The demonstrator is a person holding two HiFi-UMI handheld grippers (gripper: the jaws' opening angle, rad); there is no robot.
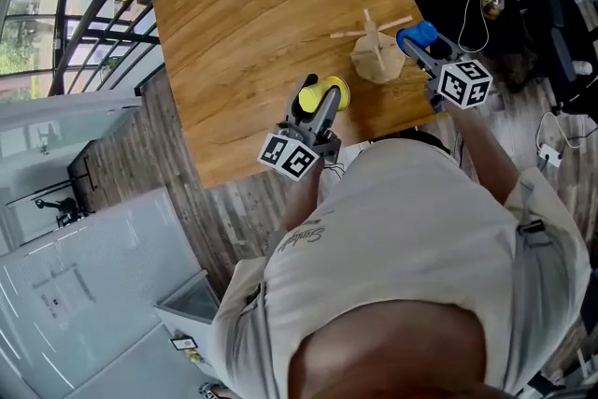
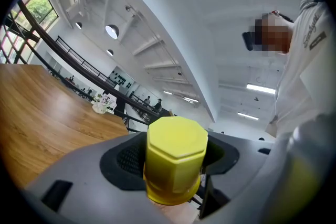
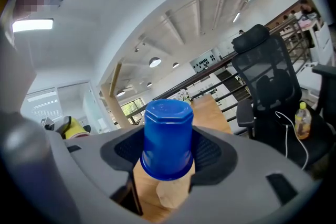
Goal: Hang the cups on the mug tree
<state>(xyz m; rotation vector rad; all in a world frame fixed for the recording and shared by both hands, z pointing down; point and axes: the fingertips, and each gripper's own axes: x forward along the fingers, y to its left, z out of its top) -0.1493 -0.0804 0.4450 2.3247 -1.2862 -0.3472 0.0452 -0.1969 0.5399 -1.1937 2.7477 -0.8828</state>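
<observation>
The head view shows a wooden mug tree [image 1: 377,49] with bare pegs standing on the wooden table [image 1: 252,23] near its front right corner. My right gripper [image 1: 420,42] is shut on a blue cup [image 1: 416,35] just to the right of the tree. The right gripper view has that blue cup [image 3: 167,136] bottom-up between the jaws, with the tree's pale base [image 3: 169,194] right below it. My left gripper [image 1: 320,104] is shut on a yellow cup [image 1: 324,94] to the left of the tree, near the table's front edge. In the left gripper view the yellow cup [image 2: 175,157] fills the jaws.
A black office chair [image 3: 265,78] and a bottle [image 3: 300,119] stand off the table's right side, with cables on the floor [image 1: 551,149]. A small flower pot [image 2: 100,107] sits at the table's far end. A railing [image 1: 103,9] runs along the left.
</observation>
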